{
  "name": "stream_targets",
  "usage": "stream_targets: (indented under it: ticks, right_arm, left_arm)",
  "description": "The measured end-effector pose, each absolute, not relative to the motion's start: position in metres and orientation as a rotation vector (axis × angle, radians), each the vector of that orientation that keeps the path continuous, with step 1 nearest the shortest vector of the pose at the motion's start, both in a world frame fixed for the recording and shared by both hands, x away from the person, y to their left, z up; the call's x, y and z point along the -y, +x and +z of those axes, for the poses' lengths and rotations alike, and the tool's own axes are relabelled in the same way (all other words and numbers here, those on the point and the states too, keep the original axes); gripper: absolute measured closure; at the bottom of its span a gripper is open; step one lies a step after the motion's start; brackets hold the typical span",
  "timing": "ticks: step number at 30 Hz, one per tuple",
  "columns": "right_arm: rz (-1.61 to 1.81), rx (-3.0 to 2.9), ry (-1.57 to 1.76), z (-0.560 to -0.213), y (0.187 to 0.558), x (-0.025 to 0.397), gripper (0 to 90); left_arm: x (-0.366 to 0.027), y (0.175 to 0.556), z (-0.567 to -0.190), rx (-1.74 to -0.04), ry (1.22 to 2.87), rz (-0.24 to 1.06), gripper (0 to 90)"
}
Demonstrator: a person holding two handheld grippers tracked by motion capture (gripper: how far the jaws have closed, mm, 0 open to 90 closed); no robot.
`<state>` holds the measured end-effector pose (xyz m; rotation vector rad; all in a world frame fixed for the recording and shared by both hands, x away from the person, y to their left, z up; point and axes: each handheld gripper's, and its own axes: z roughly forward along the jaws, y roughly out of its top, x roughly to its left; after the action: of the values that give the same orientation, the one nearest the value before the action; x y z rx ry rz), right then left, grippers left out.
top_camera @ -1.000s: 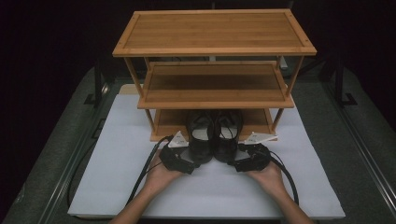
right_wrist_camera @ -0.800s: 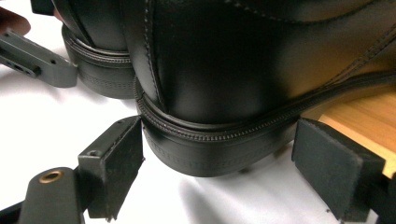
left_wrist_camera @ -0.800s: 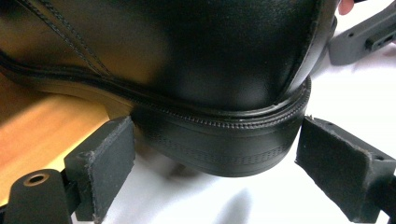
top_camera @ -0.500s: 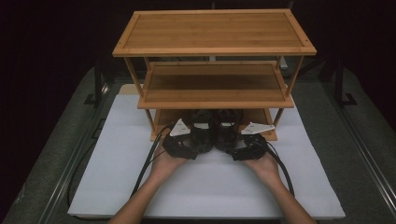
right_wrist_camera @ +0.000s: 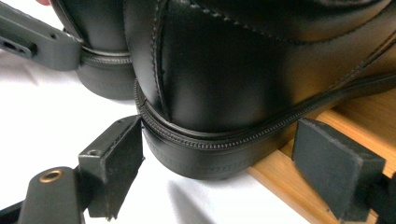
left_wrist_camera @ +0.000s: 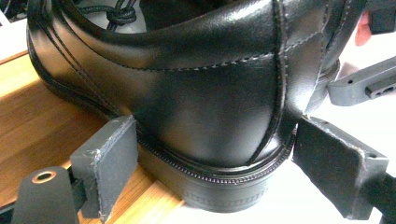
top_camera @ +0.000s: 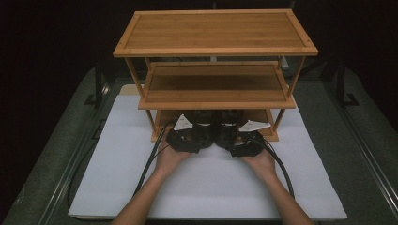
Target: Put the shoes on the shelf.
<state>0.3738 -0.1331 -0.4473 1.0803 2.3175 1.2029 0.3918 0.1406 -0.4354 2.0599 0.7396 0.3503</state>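
Left gripper [top_camera: 188, 137]: held in the person's left hand [top_camera: 170, 157] at the front edge of the rack's bottom shelf; jaws spread apart on either side of the left shoe's heel, the left pad touching the welt, the right pad just beside the heel's back, not clamped.
Right gripper [top_camera: 240, 140]: held in the right hand [top_camera: 259, 162], just beside the left gripper; jaws spread apart around the right shoe's heel, the near pad touching the sole's edge, the far pad apart from it.
Left shoe [left_wrist_camera: 187, 84]: black leather lace-up, toe pointing into the rack, forepart on the bottom shelf [left_wrist_camera: 28, 126], heel overhanging the white sheet.
Right shoe [right_wrist_camera: 261, 70]: black leather, close beside the left shoe, heel also past the shelf's edge [right_wrist_camera: 289, 186] over the white sheet.
Rack [top_camera: 213, 30]: three-tier wooden shoe rack, standing upright at the far part of the white sheet [top_camera: 211, 183]; top and middle shelves bare.
Table [top_camera: 356, 154]: dark grey surface under the sheet.
Change since earlier: a second ago the shoes stood in front of the rack on the sheet; both hands and grippers have moved forward, and the shoes now sit partly under the middle shelf.
Cables [top_camera: 150, 164]: trail back from each gripper along the forearms.
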Motion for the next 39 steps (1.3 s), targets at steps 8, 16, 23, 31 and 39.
stream_targets:
  ticks: [8, 16, 23, 31, 39]
  right_arm:
    - [1.212, -2.313, 1.071, -0.443, 0.370, 0.135, 20.8]
    - [1.218, -2.321, 1.087, -0.435, 0.360, 0.152, 14.4]
    - [1.209, -2.321, 1.105, -0.427, 0.343, 0.171, 9.9]
    - [1.192, -2.279, 1.156, -0.421, 0.325, 0.195, 2.2]
    - [1.164, -2.270, 1.174, -0.420, 0.304, 0.218, 0.0]
  left_arm:
    - [-0.145, 0.391, -0.433, -0.753, 2.070, 0.352, 14.0]
    - [-0.162, 0.379, -0.421, -0.732, 2.070, 0.324, 12.9]
    - [-0.180, 0.364, -0.420, -0.748, 2.091, 0.320, 8.7]
    - [-0.201, 0.343, -0.414, -0.742, 2.128, 0.319, 1.2]
    - [-0.229, 0.317, -0.413, -0.765, 2.152, 0.327, 0.0]
